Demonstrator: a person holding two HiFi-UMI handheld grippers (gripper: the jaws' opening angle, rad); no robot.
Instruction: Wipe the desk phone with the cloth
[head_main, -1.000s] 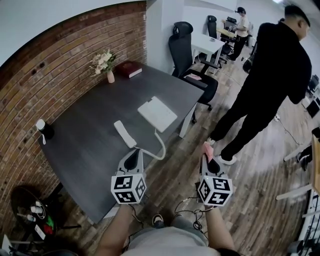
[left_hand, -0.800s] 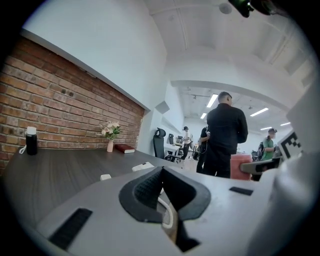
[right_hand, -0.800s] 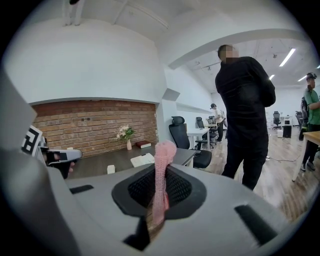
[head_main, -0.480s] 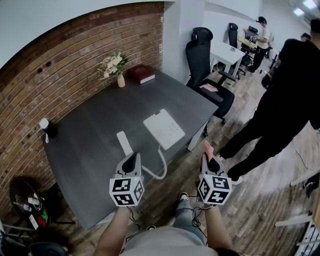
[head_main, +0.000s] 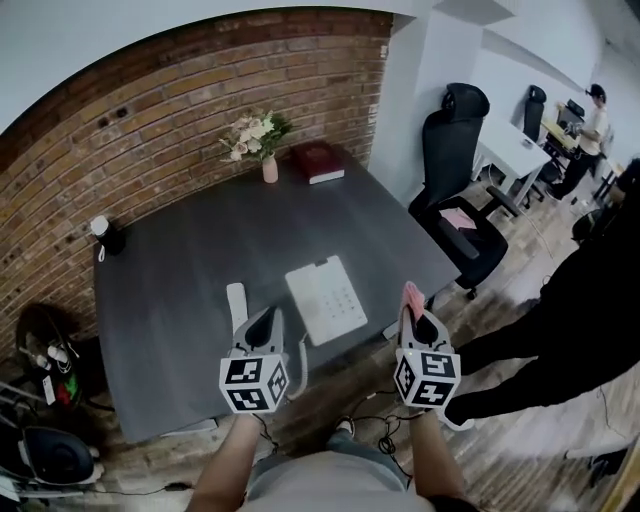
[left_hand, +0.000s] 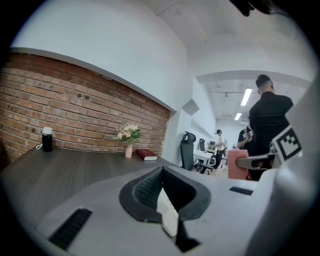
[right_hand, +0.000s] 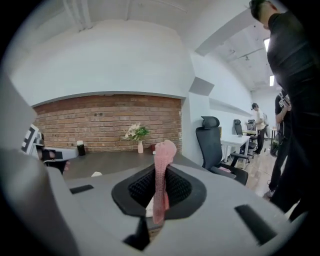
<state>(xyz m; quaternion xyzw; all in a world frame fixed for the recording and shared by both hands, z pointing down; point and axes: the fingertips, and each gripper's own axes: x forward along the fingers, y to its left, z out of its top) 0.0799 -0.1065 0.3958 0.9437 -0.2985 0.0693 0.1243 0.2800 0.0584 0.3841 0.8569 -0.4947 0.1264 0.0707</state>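
Observation:
The white desk phone (head_main: 325, 298) lies near the front edge of the dark grey desk (head_main: 190, 260). Its handset (head_main: 237, 303) rests off the base to the left, joined by a curled cord. My left gripper (head_main: 263, 322) hovers over the desk's front edge between handset and base, jaws shut with nothing held (left_hand: 161, 172). My right gripper (head_main: 412, 312) is off the desk's front right corner, shut on a pink cloth (head_main: 410, 296) that sticks up from the jaws (right_hand: 161, 175). Neither gripper touches the phone.
A vase of flowers (head_main: 266, 150) and a red book (head_main: 318, 161) stand at the desk's far edge by the brick wall, a black cup (head_main: 108, 235) at its far left. A black office chair (head_main: 465, 195) is right of the desk. A person in black (head_main: 590, 310) stands at right.
The view has swung left toward the desk, so the phone now lies just ahead of both grippers. The person in black has slid to the right edge. Both grippers keep their grip.

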